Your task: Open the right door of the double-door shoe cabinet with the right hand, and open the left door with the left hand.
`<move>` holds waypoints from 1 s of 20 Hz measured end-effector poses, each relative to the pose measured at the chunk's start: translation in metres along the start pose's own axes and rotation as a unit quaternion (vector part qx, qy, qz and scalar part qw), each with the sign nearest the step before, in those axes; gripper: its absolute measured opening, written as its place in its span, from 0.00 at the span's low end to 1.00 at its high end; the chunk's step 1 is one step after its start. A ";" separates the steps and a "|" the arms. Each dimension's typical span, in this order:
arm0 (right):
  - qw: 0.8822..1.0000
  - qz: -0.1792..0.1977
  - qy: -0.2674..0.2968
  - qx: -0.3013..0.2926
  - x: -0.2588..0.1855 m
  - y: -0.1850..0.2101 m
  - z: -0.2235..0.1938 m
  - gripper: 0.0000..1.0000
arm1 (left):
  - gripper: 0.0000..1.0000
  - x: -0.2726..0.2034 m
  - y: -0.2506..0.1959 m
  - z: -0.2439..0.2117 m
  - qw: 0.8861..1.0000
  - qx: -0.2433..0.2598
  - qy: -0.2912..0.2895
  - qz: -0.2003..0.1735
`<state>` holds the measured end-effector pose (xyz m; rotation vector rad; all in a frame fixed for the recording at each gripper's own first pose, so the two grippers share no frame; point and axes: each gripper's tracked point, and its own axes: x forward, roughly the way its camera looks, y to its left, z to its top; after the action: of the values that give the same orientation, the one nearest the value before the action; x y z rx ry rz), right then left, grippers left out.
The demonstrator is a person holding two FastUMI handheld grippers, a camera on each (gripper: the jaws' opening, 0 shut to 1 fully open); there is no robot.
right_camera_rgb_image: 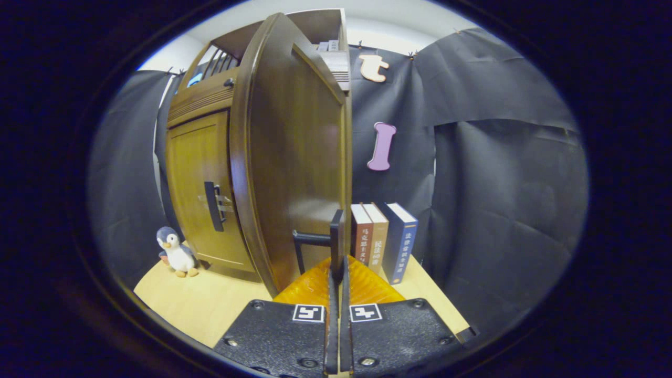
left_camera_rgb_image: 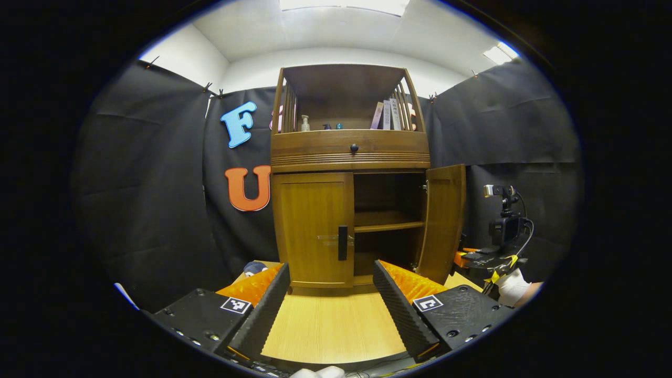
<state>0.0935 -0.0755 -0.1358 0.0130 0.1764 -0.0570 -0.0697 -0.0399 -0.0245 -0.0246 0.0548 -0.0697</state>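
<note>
The right door [left_camera_rgb_image: 443,223] is standing swung out; the left door [left_camera_rgb_image: 314,231] is sitting closed on the shoe cabinet [left_camera_rgb_image: 350,149] at the back of the worktop [left_camera_rgb_image: 331,325]. The right tool [right_camera_rgb_image: 336,265] is appearing pinched on the right door's handle [right_camera_rgb_image: 336,236], though contact is hard to confirm. The left tool [left_camera_rgb_image: 332,278] is gaping wide, nearer the left door. Its upright handle [left_camera_rgb_image: 343,242] is lying straight ahead, just above the gap.

I see a penguin toy [right_camera_rgb_image: 176,253] on tabletop [right_camera_rgb_image: 210,304], 3 books [right_camera_rgb_image: 383,239] upright w/ spines facing me, bottle [left_camera_rgb_image: 305,123] on top shelf.
</note>
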 end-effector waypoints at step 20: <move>0.990 0.142 0.003 -0.017 0.017 -0.073 0.008 0.04 | 0.96 0.002 -0.090 -0.001 0.995 0.000 0.014 0.097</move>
<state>0.1075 -0.1499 -0.1313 0.0051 0.1793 0.2304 -0.0743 -0.1293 -0.0230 -0.0175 0.0853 0.1241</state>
